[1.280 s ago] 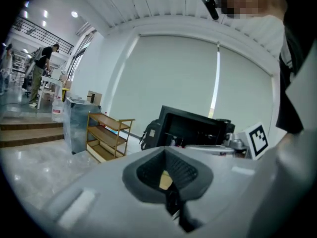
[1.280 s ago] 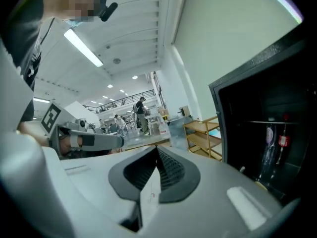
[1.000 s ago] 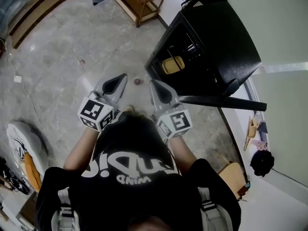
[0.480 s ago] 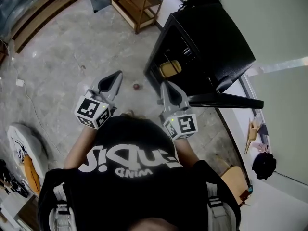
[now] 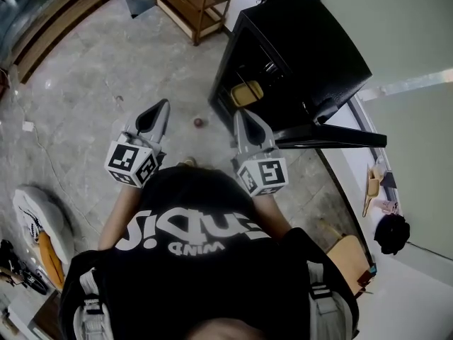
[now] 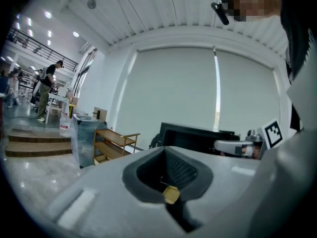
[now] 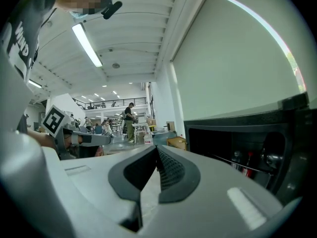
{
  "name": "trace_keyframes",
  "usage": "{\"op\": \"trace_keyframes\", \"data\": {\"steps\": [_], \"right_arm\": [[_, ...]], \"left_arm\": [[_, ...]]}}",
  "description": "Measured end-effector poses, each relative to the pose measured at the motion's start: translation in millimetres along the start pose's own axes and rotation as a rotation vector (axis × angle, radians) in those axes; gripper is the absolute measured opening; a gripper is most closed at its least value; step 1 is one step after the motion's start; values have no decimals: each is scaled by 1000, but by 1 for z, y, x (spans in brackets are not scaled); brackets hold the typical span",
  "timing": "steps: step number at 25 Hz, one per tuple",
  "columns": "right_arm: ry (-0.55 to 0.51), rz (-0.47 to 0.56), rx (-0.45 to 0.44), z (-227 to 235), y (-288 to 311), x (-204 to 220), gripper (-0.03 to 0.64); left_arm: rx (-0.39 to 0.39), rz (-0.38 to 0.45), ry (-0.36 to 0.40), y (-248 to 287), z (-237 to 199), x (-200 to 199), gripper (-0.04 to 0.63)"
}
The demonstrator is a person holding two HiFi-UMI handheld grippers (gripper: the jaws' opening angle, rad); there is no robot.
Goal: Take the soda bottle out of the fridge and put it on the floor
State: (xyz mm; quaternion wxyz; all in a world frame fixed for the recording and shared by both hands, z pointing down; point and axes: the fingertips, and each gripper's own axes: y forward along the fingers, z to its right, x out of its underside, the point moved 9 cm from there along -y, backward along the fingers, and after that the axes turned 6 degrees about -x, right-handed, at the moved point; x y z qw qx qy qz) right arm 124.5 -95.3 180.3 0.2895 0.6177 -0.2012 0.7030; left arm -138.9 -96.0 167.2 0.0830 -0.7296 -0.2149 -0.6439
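the person stands on a grey stone floor (image 5: pixel 92 69) facing a black fridge (image 5: pixel 311 48) whose door (image 5: pixel 333 139) hangs open to the right. the left gripper (image 5: pixel 163 105) and the right gripper (image 5: pixel 239 114) are held out side by side, apart from each other, each with its jaws pressed together and nothing between them. the right one is just in front of the fridge's opening, not inside. small bottles (image 7: pixel 249 163) stand on a shelf deep in the fridge; which one is the soda bottle cannot be told. a yellow container (image 5: pixel 248 93) sits inside too. a small reddish thing (image 5: pixel 199 122) lies on the floor.
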Motion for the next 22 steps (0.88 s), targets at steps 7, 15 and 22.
{"op": "trace_keyframes", "data": {"steps": [7,15,22], "right_arm": [[10,-6,26,3,-8,4,-2],[11,-16,17,-1,-9,5,-2],[11,-23,7,-2,-7,6,-2]], "left_arm": [[-5,-9,-3,-4,-1,3,2],[-12,-9,-4,-9,-3,3,2],[-19,-15,-9,-13,-4,6,2]]}}
